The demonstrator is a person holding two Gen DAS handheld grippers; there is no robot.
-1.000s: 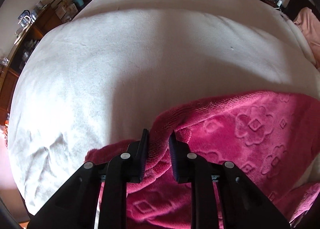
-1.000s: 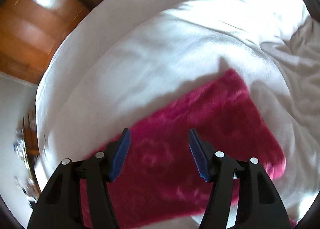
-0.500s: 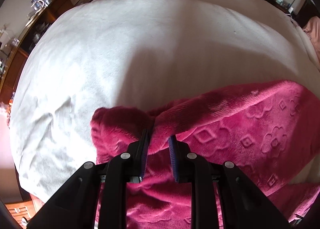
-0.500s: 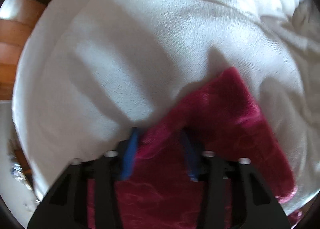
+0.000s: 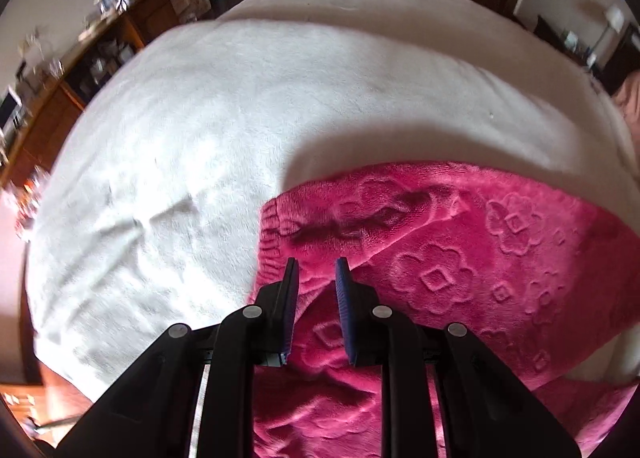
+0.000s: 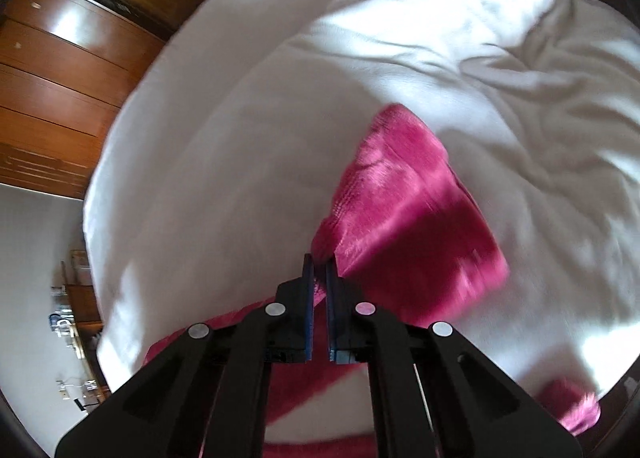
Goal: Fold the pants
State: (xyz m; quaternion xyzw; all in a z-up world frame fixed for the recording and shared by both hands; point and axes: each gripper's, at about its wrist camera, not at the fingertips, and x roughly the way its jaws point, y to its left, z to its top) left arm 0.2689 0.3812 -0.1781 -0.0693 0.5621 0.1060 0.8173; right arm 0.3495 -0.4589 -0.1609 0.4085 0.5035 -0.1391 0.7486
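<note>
The pants (image 5: pixel 460 266) are fuzzy magenta fleece with embossed flowers, lying on a white bed (image 5: pixel 248 105). In the left wrist view my left gripper (image 5: pixel 316 264) hovers just over the pants near their ribbed left edge, jaws slightly apart with no cloth between the tips. In the right wrist view my right gripper (image 6: pixel 319 264) is shut on an edge of the pants (image 6: pixel 404 209) and holds it lifted, so the cloth hangs in a raised fold beyond the fingertips.
The white bedspread (image 6: pixel 520 77) is rumpled to the right. A wooden wardrobe (image 6: pixel 52 69) stands beyond the bed's left side. Cluttered wooden shelves (image 5: pixel 92 53) stand left of the bed, and a nightstand with a lamp (image 5: pixel 600 37) at far right.
My left gripper has let go of the pants edge and opened a little; the cloth now lies flat. My right gripper has closed on the pants edge and lifted it.
</note>
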